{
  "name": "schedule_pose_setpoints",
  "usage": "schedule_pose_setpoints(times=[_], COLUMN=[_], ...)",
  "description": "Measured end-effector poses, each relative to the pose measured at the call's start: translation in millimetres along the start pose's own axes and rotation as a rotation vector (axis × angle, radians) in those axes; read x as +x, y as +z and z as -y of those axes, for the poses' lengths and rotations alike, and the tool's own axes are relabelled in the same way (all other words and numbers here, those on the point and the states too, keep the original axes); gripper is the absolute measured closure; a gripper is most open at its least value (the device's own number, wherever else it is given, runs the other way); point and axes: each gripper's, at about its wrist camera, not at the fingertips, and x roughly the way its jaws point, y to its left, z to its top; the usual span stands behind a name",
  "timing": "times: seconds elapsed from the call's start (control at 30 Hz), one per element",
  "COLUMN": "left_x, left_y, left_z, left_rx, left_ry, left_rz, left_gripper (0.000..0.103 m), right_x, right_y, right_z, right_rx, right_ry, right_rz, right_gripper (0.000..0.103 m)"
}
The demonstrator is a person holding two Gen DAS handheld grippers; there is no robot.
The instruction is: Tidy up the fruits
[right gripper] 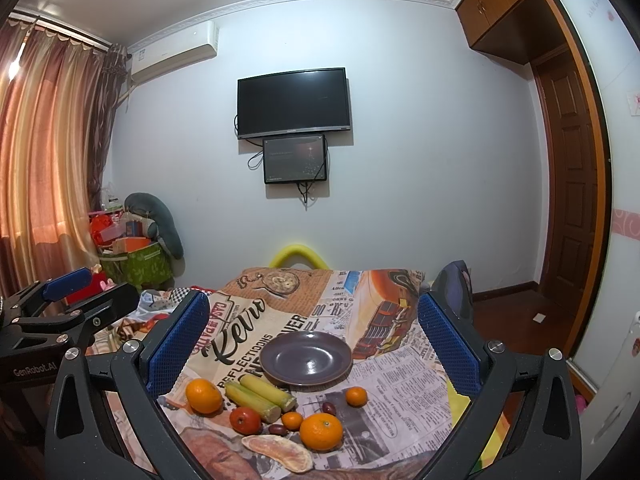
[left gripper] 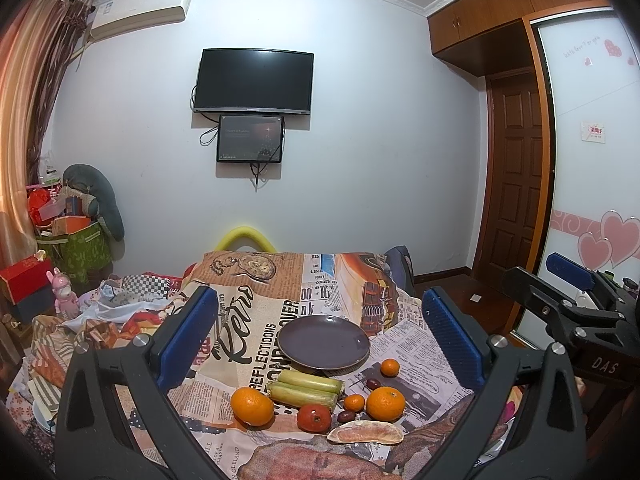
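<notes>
We are looking at a dark plate (left gripper: 324, 342) lying bare on a newspaper-print cloth (left gripper: 404, 344), and just nearer than it the fruits are clustering: two green cane pieces (left gripper: 306, 388), a large orange (left gripper: 252, 406) at the left, a red fruit (left gripper: 314, 418), a pomelo segment (left gripper: 366, 434) nearest, another large orange (left gripper: 386, 403) at the right, two small oranges (left gripper: 389, 368) and dark dates (left gripper: 373, 383). We are holding the left gripper (left gripper: 320, 336) and the right gripper (right gripper: 316, 340) above the near edge, both with jaws spread wide and gripping nothing. A television (left gripper: 253, 81) is hanging on the far wall.
</notes>
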Motion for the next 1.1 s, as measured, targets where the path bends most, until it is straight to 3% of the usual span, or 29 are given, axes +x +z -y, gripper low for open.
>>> schedule_pose_setpoints(times=[0.57,0.83,0.97,1.1], left_x=[6.4,27.5,43.6,64.5], left_y=[-6.2,-16.7,-24.5,-34.9], left_z=[-3.3,-14.4,-24.3,-37.0], left_rx=[-0.006,-0.023,-0.019,-0.019], left_ry=[-0.004,0.01,0.038,0.065], left_rz=[-0.005,-0.05,-0.095,-0.159], left_gripper=[0.0,0.0,0.011,0.016], right_x=[5.5,29.0,52.3,70.6], right_y=[-3.3,-18.9,-34.7,-51.8], right_z=[0.7,6.8,9.8,15.9], right_rx=[0.001,0.008,-0.007,-0.009], right_ry=[0.012,0.0,-0.017,-0.02], right_rz=[-0.029,-0.114,-0.204,-0.286], right_gripper=[0.0,0.0,0.001,0.016])
